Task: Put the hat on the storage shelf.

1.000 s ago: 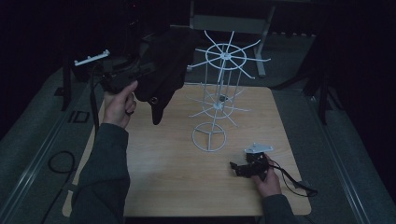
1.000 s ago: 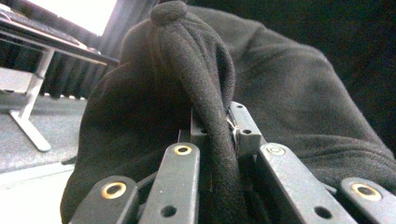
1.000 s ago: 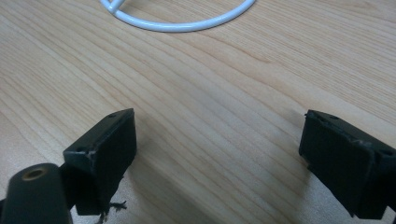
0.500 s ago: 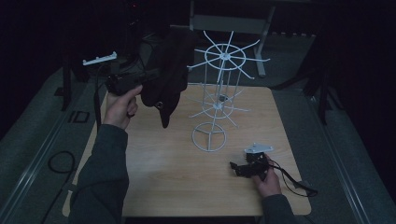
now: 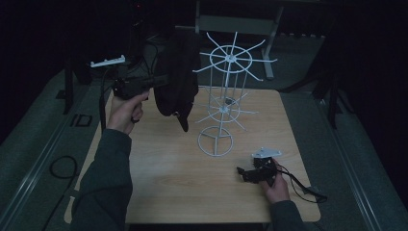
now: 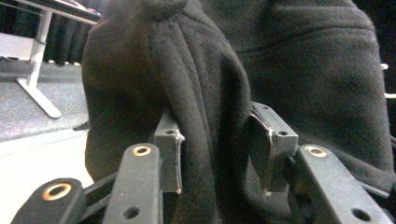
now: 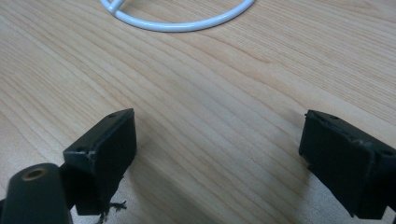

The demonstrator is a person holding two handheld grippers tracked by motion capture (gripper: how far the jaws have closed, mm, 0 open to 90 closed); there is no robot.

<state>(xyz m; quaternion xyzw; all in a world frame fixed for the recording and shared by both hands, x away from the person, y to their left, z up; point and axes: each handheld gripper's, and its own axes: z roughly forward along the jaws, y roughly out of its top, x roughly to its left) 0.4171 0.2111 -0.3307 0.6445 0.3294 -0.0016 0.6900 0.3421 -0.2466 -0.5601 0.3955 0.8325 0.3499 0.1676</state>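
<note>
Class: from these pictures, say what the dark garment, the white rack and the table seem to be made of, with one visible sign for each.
Garment: likely fleece; matte, fuzzy nap.
Rack: probably coated metal wire; thin, smooth white rods.
Table: wood or wood-look laminate; pale grain lines.

Your dark grey-green long sleeves [image 5: 108,178] reach the wrists; both black two-jaw grippers trail black cables, carry pale three-cornered plates [image 5: 266,153] and show brass-ringed screw holes [image 6: 141,150].

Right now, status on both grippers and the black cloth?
Left gripper just opening, black cloth fold between jaws, draped on white wire rack. Right gripper open, resting on table. Nothing obstructing.
</note>
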